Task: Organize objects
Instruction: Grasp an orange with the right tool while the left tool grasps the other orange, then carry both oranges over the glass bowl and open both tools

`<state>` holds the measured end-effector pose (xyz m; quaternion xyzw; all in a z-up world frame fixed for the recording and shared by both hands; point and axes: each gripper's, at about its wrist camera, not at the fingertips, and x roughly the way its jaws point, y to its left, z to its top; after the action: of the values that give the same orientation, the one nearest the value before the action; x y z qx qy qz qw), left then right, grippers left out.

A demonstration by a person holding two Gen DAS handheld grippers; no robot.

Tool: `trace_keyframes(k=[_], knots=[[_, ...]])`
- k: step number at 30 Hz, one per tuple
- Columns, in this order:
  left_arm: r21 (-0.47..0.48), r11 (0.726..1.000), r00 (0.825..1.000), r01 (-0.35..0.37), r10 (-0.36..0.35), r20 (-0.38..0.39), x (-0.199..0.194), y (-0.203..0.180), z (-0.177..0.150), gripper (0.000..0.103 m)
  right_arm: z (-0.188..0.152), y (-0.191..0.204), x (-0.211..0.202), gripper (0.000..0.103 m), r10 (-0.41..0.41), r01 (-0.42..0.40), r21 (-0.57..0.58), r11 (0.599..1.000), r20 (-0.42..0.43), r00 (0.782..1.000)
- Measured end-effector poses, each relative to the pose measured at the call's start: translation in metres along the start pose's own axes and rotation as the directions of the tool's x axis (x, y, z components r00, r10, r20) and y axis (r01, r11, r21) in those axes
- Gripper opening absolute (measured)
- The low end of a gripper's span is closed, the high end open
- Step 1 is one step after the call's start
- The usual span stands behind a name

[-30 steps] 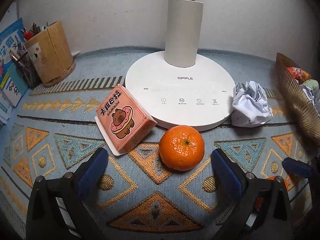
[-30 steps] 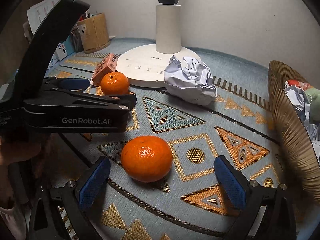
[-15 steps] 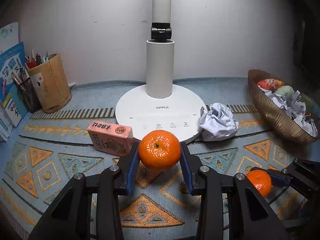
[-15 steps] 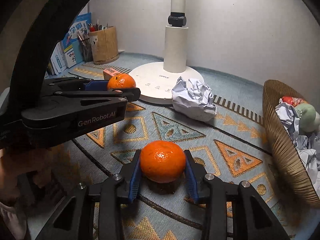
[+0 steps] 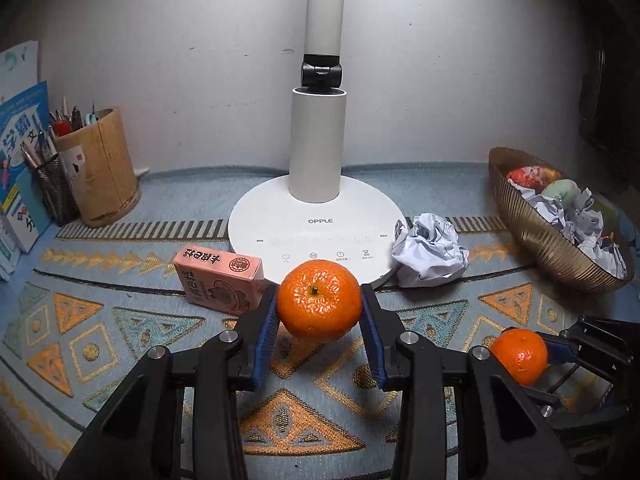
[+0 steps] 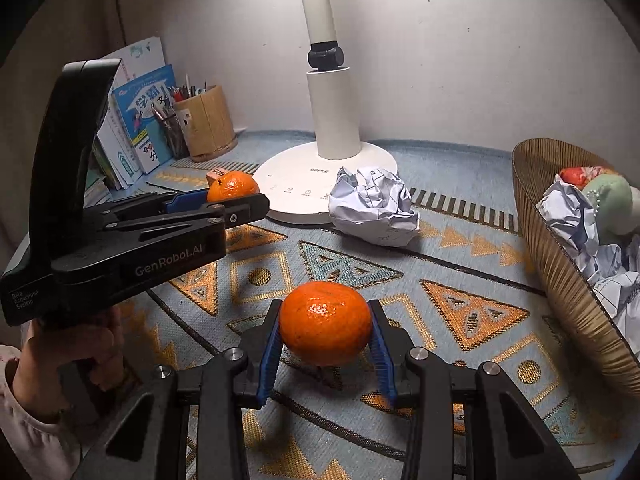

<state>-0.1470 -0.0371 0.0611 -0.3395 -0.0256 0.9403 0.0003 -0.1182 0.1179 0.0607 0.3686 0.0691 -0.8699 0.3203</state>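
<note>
- The left gripper (image 5: 319, 322), black with blue pads, is closed down to the width of a round orange mandarin (image 5: 318, 300), which sits pinched between the pads with its stem end facing the camera.
- That fruit hangs just in front of the near edge of the round white lamp base marked OPPLE (image 5: 316, 224); whether it is clear of the cloth cannot be told from the left wrist view.
- The right gripper (image 6: 326, 338), of the same make, is likewise closed onto a second orange mandarin (image 6: 325, 322); a dark shadow lies on the cloth beneath it.
- In the left wrist view this second fruit shows low at the right, near the camera.
- A pink rectangular carton with a cartoon animal (image 5: 218, 280) lies on the patterned blue and orange woven cloth (image 5: 120, 320), just left of the left-hand fruit.
- A crumpled ball of white paper (image 5: 430, 256) rests against the right side of the lamp base.
- A ribbed golden-brown bowl (image 5: 548, 240) at the far right holds crumpled paper and some coloured items.
- A tan cylindrical pen holder (image 5: 100, 168) and a black mesh pen cup (image 5: 54, 188) stand far left, beside upright booklets (image 5: 20, 160).
</note>
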Motion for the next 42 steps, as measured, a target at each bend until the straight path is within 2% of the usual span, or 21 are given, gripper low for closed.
trace_keyframes(k=[11, 15, 17, 19, 22, 24, 28, 31, 34, 36, 38, 39, 42], knots=[[-0.005, 1.000, 1.000, 0.013, -0.013, 0.007, -0.003, 0.000, 0.001, 0.035, 0.004, -0.015, -0.011, 0.039, 0.012, -0.014, 0.054, 0.998, 0.048, 0.999], [0.003, 1.000, 1.000, 0.008, -0.008, 0.008, -0.006, -0.003, 0.002, 0.035, 0.018, -0.021, -0.033, 0.039, 0.053, -0.061, 0.077, 0.995, 0.099, 0.994], [0.003, 0.999, 0.999, 0.049, -0.049, 0.009, -0.011, -0.010, 0.008, 0.035, 0.029, -0.023, -0.052, 0.039, 0.068, -0.079, 0.075, 0.994, 0.141, 0.988], [0.009, 0.997, 0.996, 0.079, -0.079, 0.044, -0.022, -0.022, 0.020, 0.035, 0.044, -0.028, -0.075, 0.039, 0.063, -0.077, 0.067, 0.995, 0.190, 0.980], [0.019, 0.992, 0.988, 0.122, -0.123, 0.095, -0.036, -0.044, 0.048, 0.035, 0.074, -0.042, -0.110, 0.039, 0.027, -0.050, 0.078, 0.996, 0.272, 0.962], [0.036, 0.987, 0.977, 0.157, -0.161, 0.137, -0.043, -0.062, 0.068, 0.035, 0.092, -0.057, -0.135, 0.039, -0.011, -0.023, 0.099, 0.995, 0.335, 0.942], [0.086, 0.974, 0.955, 0.210, -0.223, 0.193, -0.041, -0.101, 0.108, 0.035, 0.111, -0.102, -0.177, 0.039, -0.094, 0.011, 0.201, 0.980, 0.409, 0.908], [0.106, 0.962, 0.944, 0.252, -0.269, 0.190, -0.024, -0.133, 0.129, 0.035, 0.106, -0.141, -0.194, 0.039, -0.204, 0.075, 0.310, 0.948, 0.408, 0.890], [0.136, 0.952, 0.943, 0.273, -0.293, 0.160, -0.003, -0.164, 0.137, 0.035, 0.089, -0.174, -0.195, 0.039, -0.300, 0.146, 0.392, 0.908, 0.366, 0.881], [0.163, 0.947, 0.941, 0.277, -0.302, 0.154, 0.009, -0.181, 0.139, 0.035, 0.082, -0.194, -0.189, 0.039, -0.322, 0.162, 0.437, 0.885, 0.323, 0.890], [0.150, 0.950, 0.944, 0.274, -0.295, 0.147, 0.019, -0.192, 0.134, 0.035, 0.074, -0.209, -0.187, 0.039, -0.329, 0.158, 0.472, 0.867, 0.306, 0.893], [0.131, 0.948, 0.938, 0.291, -0.309, 0.154, 0.025, -0.192, 0.131, 0.035, 0.071, -0.215, -0.186, 0.039, -0.332, 0.159, 0.484, 0.860, 0.296, 0.896], [0.123, 0.938, 0.938, 0.323, -0.335, 0.086, 0.042, -0.197, 0.128, 0.035, 0.065, -0.223, -0.184, 0.039, -0.359, 0.182, 0.508, 0.842, 0.275, 0.892]])
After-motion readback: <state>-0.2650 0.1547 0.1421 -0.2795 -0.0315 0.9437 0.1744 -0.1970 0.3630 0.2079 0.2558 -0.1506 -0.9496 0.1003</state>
